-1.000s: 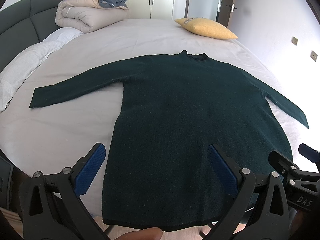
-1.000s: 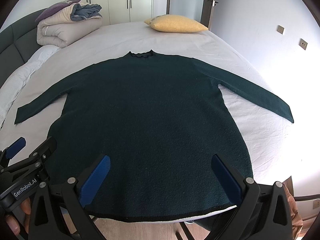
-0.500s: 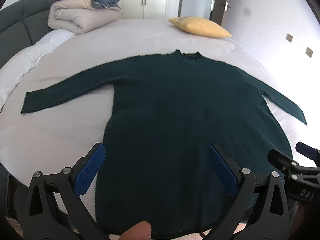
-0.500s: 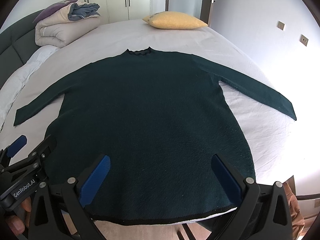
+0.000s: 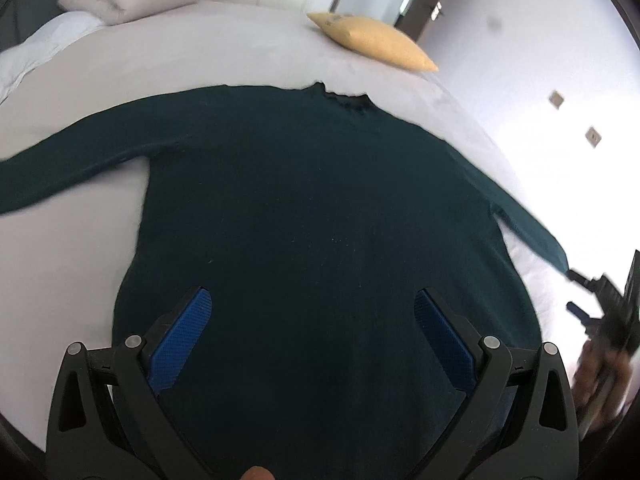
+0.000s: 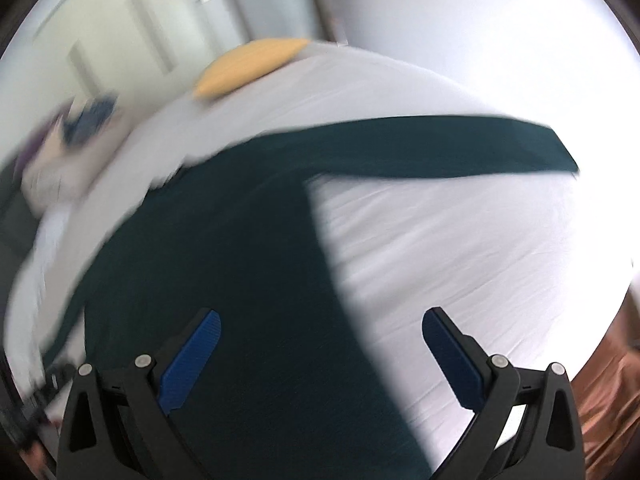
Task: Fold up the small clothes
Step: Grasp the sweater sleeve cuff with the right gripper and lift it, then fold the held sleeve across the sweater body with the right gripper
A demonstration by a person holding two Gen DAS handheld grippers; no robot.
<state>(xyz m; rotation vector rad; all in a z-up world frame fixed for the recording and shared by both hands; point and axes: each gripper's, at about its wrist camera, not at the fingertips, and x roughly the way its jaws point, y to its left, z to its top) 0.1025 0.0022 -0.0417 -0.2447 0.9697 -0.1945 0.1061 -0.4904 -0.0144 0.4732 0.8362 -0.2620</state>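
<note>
Both cameras have advanced and lowered toward the bed since the earlier frames; your right gripper has also swung rightward, toward the right sleeve, with heavy motion blur. From left to right: the left sleeve point(image 5: 76, 156) lies stretched out on the white bed sheet point(image 5: 60, 260); the sweater point(image 5: 320, 220), dark green, rests flat and face-up on the bed with its collar point(image 5: 348, 98) pointing toward the yellow pillow point(image 5: 372, 40); the right sleeve point(image 6: 440, 148) extends outward across the sheet.

Your left gripper point(image 5: 312, 336) hovers over the lower body panel, jaws wide apart, holding nothing. Your right gripper point(image 6: 320, 356) straddles the sweater's right side edge, jaws likewise apart and empty.

Expect the knit to be soft, limp and moderately weighty; it will likely sag and stretch if lifted from one point. A reasonable hold is at the right cuff point(image 6: 560, 156) or shoulder seam, pinching a single layer, then carrying the sleeve across the body.
</note>
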